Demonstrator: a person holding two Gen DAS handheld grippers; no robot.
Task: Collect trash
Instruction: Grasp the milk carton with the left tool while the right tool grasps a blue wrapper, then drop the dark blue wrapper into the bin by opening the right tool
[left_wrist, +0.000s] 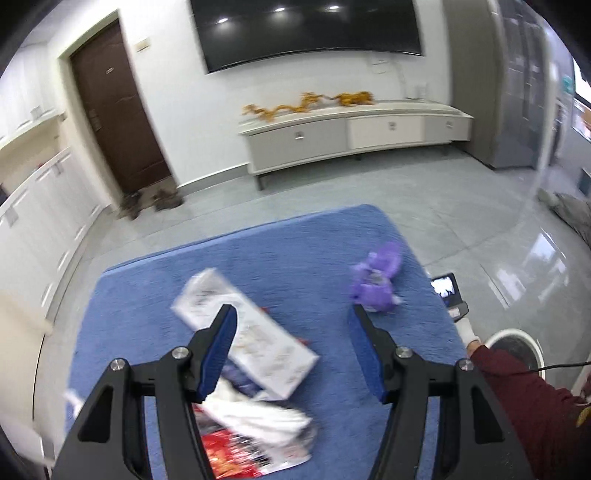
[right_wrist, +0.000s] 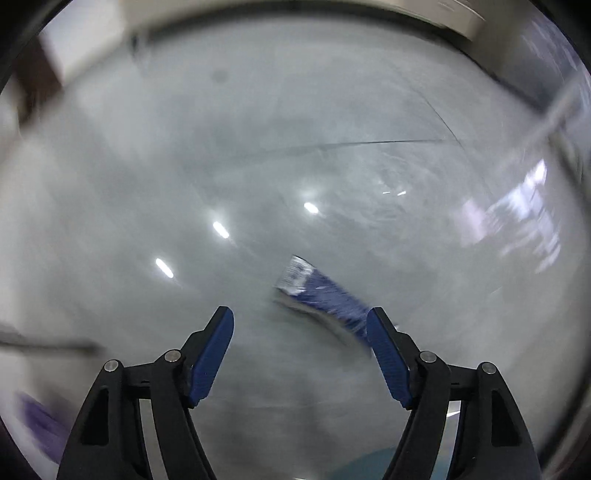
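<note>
In the left wrist view, my left gripper (left_wrist: 291, 314) is open above a blue mat (left_wrist: 295, 251). On the mat lie a long white box (left_wrist: 251, 328), a crumpled purple wrapper (left_wrist: 376, 280), a white crumpled bag (left_wrist: 266, 421) and a red printed wrapper (left_wrist: 229, 458). The left finger overlaps the white box; nothing is held. In the blurred right wrist view, my right gripper (right_wrist: 300, 317) is open and empty over the grey floor. A blue and white wrapper (right_wrist: 317, 291) lies on the floor just ahead of the right finger. A purple shape (right_wrist: 40, 424) shows at the lower left.
A white round bin (left_wrist: 517, 347) stands right of the mat, beside a maroon-sleeved arm (left_wrist: 524, 402). A phone (left_wrist: 447, 288) lies at the mat's right edge. A TV cabinet (left_wrist: 351, 136), a brown door (left_wrist: 114, 110) and shoes (left_wrist: 151, 199) stand at the back.
</note>
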